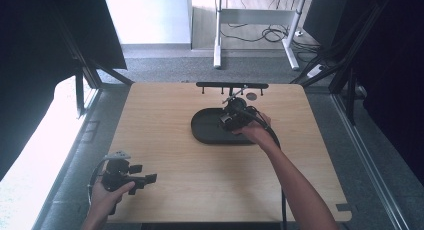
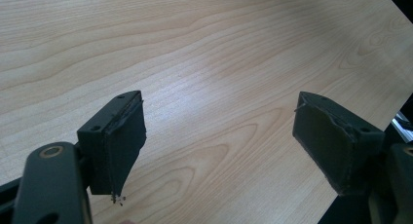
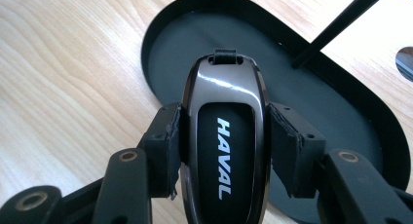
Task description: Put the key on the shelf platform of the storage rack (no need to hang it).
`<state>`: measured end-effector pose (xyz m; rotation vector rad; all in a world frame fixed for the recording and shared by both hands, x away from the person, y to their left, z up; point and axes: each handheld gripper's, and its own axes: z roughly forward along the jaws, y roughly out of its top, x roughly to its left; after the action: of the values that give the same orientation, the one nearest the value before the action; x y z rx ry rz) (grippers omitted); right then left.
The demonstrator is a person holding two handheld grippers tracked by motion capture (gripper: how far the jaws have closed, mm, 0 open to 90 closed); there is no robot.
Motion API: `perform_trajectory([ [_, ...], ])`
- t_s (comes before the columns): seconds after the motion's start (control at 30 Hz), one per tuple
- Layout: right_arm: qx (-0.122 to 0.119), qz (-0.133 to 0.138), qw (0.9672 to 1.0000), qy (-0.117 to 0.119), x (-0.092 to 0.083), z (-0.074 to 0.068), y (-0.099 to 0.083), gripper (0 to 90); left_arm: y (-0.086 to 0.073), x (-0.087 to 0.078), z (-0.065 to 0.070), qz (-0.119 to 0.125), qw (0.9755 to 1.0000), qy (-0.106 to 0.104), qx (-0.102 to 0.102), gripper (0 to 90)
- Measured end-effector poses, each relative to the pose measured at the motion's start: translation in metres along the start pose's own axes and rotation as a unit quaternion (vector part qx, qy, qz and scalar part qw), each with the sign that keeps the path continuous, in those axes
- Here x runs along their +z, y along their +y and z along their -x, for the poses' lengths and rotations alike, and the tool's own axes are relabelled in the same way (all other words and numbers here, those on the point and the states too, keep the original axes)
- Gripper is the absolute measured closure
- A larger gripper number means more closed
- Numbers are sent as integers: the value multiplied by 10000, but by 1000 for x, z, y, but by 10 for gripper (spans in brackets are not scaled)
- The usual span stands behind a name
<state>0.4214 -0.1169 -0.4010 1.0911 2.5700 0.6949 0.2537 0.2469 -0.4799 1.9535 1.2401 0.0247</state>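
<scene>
Black peg rack [image 1: 232,85] at the wooden table's [image 1: 165,140] far edge, dark oval tray [image 3: 341,112] just before it, glossy black HAVAL car key [image 3: 225,141] clamped between right gripper [image 3: 225,146] jaws above tray, left gripper [image 2: 219,141] spread wide, empty, near front-left corner.

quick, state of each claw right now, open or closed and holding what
Left claw: open, holding nothing, above bare table.
Right claw: closed on a dark HAVAL key fob, over the black oval tray.
</scene>
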Motion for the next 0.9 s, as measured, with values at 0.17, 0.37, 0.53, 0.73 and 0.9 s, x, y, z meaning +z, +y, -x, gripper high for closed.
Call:
perform_trajectory([
  [0.17,53,-22,10000,-78,5,5,3,494,0,0,0,-3,10000,3,1,199],
  [0.37,105,-12,9998,-143,10,11,6,494,0,0,0,-6,10000,5,0,199],
  [0.53,194,-12,9996,-181,16,18,6,494,0,0,0,-10,10000,4,4,199],
  [0.73,304,-32,9993,-236,24,25,5,494,0,0,0,-16,10000,4,12,199],
  [0.9,347,-58,9990,-283,31,28,4,493,0,0,0,-17,10000,5,10,199],
])
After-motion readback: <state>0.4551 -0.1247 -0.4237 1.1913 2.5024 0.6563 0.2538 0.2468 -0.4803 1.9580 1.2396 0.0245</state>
